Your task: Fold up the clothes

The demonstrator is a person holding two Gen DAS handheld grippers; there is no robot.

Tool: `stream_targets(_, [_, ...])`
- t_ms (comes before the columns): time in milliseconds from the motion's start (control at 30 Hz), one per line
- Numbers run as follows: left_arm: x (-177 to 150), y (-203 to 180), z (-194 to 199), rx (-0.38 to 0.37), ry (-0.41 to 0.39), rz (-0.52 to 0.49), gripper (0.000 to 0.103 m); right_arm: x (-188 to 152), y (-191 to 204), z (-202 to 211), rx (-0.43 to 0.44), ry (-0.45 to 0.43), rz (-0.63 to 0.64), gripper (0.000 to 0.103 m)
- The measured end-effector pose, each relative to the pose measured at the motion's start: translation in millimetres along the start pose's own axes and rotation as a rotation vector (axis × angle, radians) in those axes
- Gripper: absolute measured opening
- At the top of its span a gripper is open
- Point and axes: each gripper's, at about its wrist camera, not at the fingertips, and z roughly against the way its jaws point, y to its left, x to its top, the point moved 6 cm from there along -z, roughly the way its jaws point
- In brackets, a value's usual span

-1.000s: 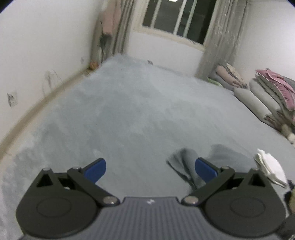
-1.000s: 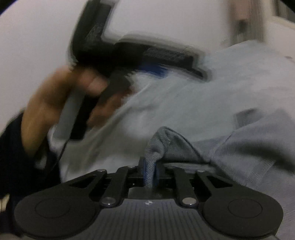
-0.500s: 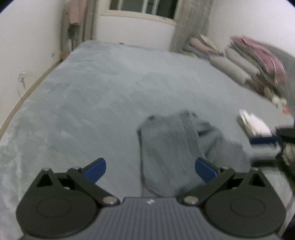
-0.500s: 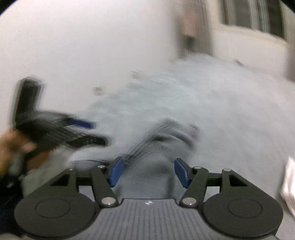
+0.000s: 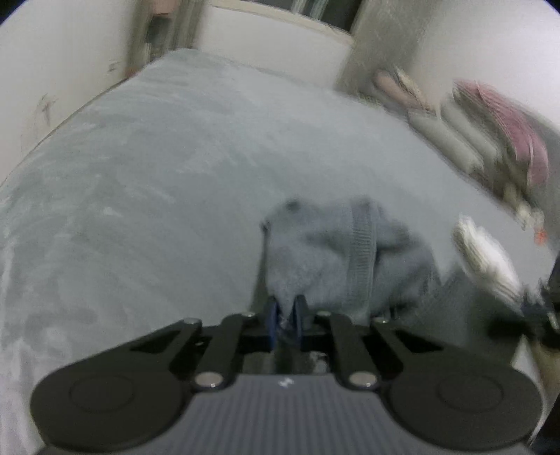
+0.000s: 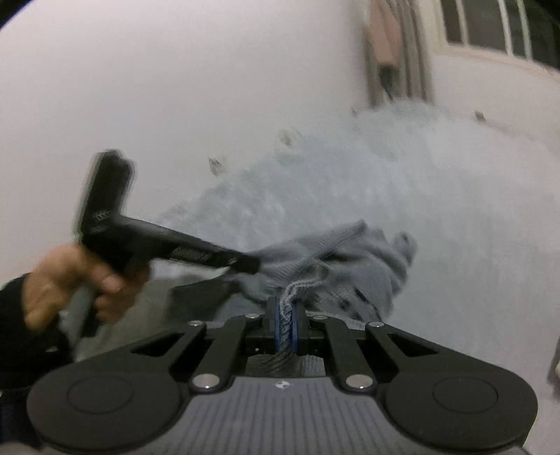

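Observation:
A grey knit garment (image 5: pixel 336 252) lies bunched on the pale grey carpet. My left gripper (image 5: pixel 284 319) is shut on its near edge, with cloth pinched between the blue pads. In the right wrist view the same garment (image 6: pixel 350 259) hangs crumpled, and my right gripper (image 6: pixel 286 320) is shut on a ribbed edge of it. The left gripper (image 6: pixel 245 266) shows there too, held by a hand (image 6: pixel 70 280), with its tip at the garment's left side. Both views are blurred by motion.
Grey carpet (image 5: pixel 157 182) stretches to the white walls and a curtained window (image 6: pixel 490 31). Rolled bedding and a pink blanket (image 5: pixel 507 140) are stacked along the right. A white folded cloth (image 5: pixel 486 252) lies right of the garment.
Both grippers were open half a second ago and have shut on the grey garment. A second ago the right one held it while the left was open.

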Motion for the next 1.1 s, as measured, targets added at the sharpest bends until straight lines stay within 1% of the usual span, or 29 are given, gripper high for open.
stream_targets(33, [6,7,6,-0.001,-0.026,0.038,0.008,-1,10,23,0.024,-0.025,0.016,0.008])
stream_targets(67, [12,14,12,0.002,-0.056,0.073,0.008,4,10,31,0.051,-0.036,0.032,0.008])
stream_targets(133, [21,30,22,0.018,-0.108,0.137,0.008,-4,34,26,0.139,-0.008,0.091,0.008])
stream_targets(167, [24,38,26,0.03,-0.128,0.17,0.006,-9,46,23,0.183,0.006,0.121,0.008])
stream_targets(233, [30,54,33,0.063,-0.162,0.234,0.0,-40,99,27,0.261,0.076,0.199,0.008])
stream_targets(333, [36,74,45,0.099,-0.214,0.289,0.0,-87,179,35,0.378,0.183,0.317,0.008])
stream_targets(367, [36,78,46,0.096,-0.216,0.302,0.0,-103,205,38,0.417,0.218,0.356,0.008])
stream_targets(400, [35,79,43,0.09,-0.199,0.305,0.0,-119,231,41,0.456,0.254,0.396,0.008])
stream_targets(433, [34,77,36,0.082,-0.167,0.3,0.003,-123,235,40,0.445,0.264,0.413,0.008])
stream_targets(467, [33,76,29,0.075,-0.136,0.294,0.011,-128,238,57,0.437,0.246,0.394,0.008])
stream_targets(500, [32,74,23,0.067,-0.104,0.288,0.018,-133,242,75,0.43,0.226,0.373,0.009])
stream_targets(533, [29,72,16,0.061,-0.074,0.281,0.033,-137,245,93,0.422,0.206,0.353,0.011])
stream_targets(567, [26,69,10,0.059,-0.051,0.271,0.045,-142,249,111,0.414,0.187,0.332,0.017])
stream_targets(600, [25,67,4,0.062,-0.034,0.259,0.048,-137,234,119,0.411,0.155,0.311,0.025])
stream_targets(633, [23,64,-1,0.067,-0.02,0.242,0.054,-132,216,131,0.401,0.109,0.281,0.03])
stream_targets(700, [21,56,-10,0.081,0.0,0.195,0.071,-123,175,145,0.346,0.035,0.201,0.055])
stream_targets(733, [20,51,-14,0.091,0.001,0.176,0.082,-122,150,152,0.281,0.008,0.138,0.058])
stream_targets(767, [20,47,-17,0.106,-0.001,0.153,0.085,-125,133,158,0.221,-0.001,0.079,0.06])
stream_targets(800, [19,44,-20,0.123,-0.002,0.126,0.085,-128,116,164,0.161,-0.008,0.021,0.06])
stream_targets(867, [16,37,-26,0.15,0.012,0.08,0.085,-140,75,162,0.032,0.014,-0.126,0.06])
stream_targets(967, [12,24,-35,0.176,0.04,0.018,0.084,-170,48,163,-0.078,0.075,-0.331,0.06])
stream_targets(1000, [11,22,-36,0.192,0.04,-0.004,0.083,-179,49,168,-0.078,0.083,-0.36,0.06])
stream_targets(1033, [11,20,-39,0.207,0.04,-0.026,0.078,-188,51,173,-0.075,0.09,-0.387,0.06])
stream_targets(1067, [12,17,-43,0.216,0.04,-0.047,0.067,-197,53,178,-0.072,0.097,-0.414,0.06])
stream_targets(1100, [12,16,-49,0.216,0.043,-0.061,0.058,-206,55,183,-0.069,0.104,-0.441,0.06])
